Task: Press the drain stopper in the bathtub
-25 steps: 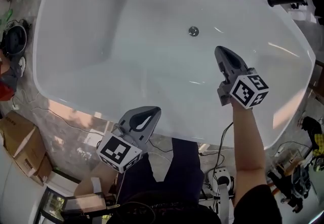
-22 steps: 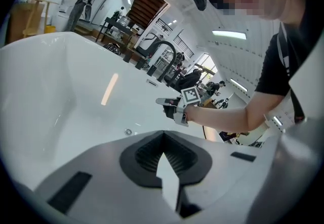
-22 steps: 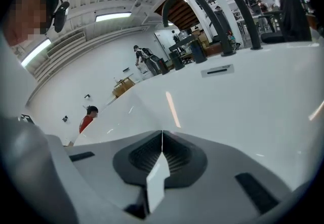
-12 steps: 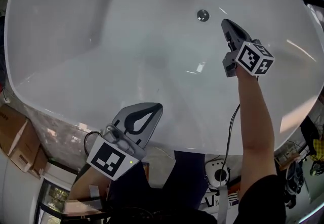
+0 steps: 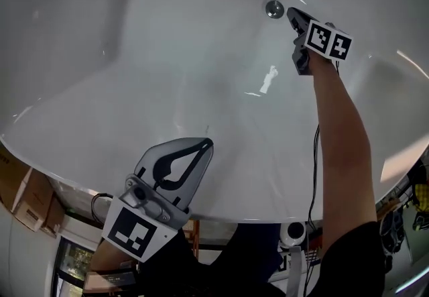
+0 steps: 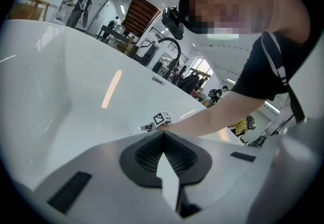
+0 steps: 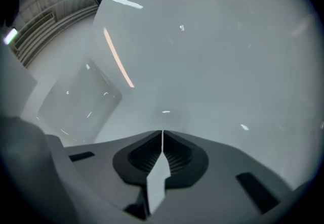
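The right gripper (image 5: 293,15) is hanging deep inside the bathtub (image 5: 134,61), its 2 jaws pressed together into a single blunt tip. That looks deliberate, since a closed tip is suiting a push better than a spread pair. The tip is pointing at the drain stopper (image 5: 273,8), a small round metal disc sitting on the tub floor just beside the tip. Whether they are touching I cannot tell, and the right gripper view is showing only bare white enamel past the closed jaws (image 7: 162,133), with no stopper. The person's right arm (image 5: 342,135) is stretching out over the tub's near edge to give that reach.

The left gripper (image 5: 203,145) is hovering near the tub's near edge, well apart from the drain, jaws also together and holding nothing (image 6: 163,135); it seems to be idling clear of the work.

Nothing is lying between tip and stopper. A cable (image 5: 314,168) is trailing beside the right arm, and cardboard boxes (image 5: 20,188) are sitting on the floor outside the tub.
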### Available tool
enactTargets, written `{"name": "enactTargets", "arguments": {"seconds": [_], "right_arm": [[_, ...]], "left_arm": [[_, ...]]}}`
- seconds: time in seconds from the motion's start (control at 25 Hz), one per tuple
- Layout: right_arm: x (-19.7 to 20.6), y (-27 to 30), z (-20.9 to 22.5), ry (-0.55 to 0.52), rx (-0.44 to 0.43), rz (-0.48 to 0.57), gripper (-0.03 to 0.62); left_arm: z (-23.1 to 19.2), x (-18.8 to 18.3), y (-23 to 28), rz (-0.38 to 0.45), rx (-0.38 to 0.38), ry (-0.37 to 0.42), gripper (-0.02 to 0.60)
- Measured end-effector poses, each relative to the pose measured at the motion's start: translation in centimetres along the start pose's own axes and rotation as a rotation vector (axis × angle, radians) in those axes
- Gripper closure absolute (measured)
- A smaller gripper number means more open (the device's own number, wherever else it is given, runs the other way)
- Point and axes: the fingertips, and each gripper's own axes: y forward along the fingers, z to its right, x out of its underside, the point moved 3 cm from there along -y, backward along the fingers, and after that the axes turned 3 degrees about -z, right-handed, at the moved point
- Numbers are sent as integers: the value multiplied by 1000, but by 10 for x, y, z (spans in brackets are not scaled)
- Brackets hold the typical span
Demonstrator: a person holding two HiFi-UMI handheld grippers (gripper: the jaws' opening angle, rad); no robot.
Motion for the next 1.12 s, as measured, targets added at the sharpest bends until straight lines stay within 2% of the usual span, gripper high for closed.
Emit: {"name": "enactTargets", "arguments": {"seconds": [0.24,0.44,0.72,1.12], "right_arm": [[21,35,19,45,27,-46,574],[33,56,38,7,82,-88,576],[39,81,43,-47,83,-147,577],[45,109,50,-87,111,-215,579]], "left_arm": [[-8,3,0,16,6,29,574],[-20,0,0,51,-1,19,574],[-24,-3,6,48,-16,72,574],[-30,-3,9,27,-13,21,574]]}}
